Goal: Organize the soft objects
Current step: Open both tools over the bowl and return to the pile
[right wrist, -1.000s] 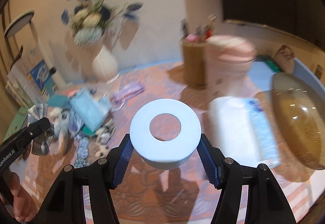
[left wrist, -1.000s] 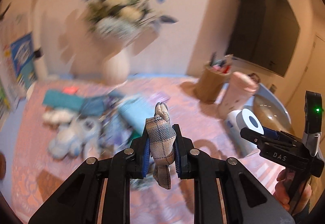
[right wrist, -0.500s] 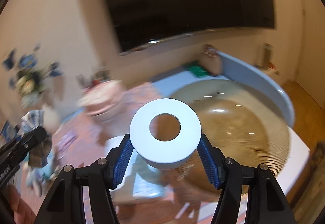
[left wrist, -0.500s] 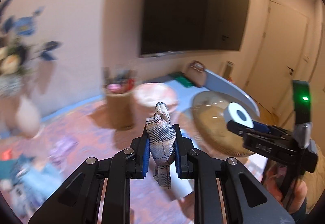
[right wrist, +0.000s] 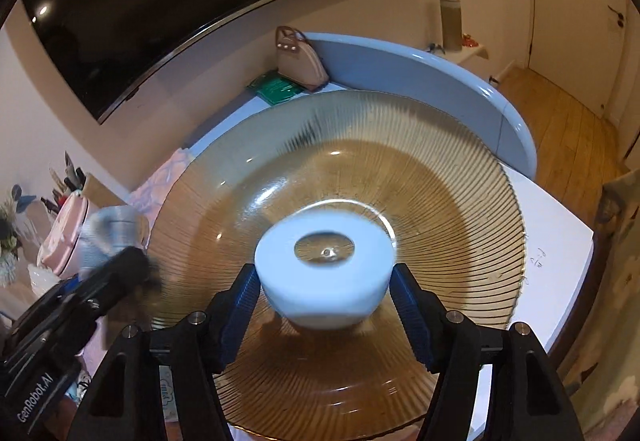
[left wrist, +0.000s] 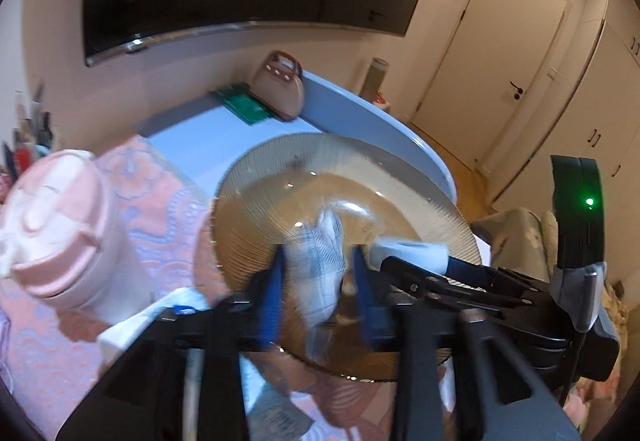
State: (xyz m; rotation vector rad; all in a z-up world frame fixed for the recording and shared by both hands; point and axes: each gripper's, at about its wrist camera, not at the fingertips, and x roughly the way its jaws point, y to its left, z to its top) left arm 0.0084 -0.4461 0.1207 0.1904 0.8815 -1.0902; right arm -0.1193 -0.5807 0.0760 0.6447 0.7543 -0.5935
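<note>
**Both loads swung over the amber bowl; left release under way**

Swept across from the cluttered pink cloth, both grippers now hang over the ribbed amber glass bowl at the worktop's end.

Left gripper: fingers have just been opening. The plaid fabric scrap sits blurred between them with a gap at the right pad; it looks to be slipping free. Best let it fall inside the rim, then lift clear.

Right gripper: fingers spread wide around the pale blue foam ring; left pad touching, right contact unclear. Lower toward the bowl's centre before releasing, clear of the scrap.
</note>
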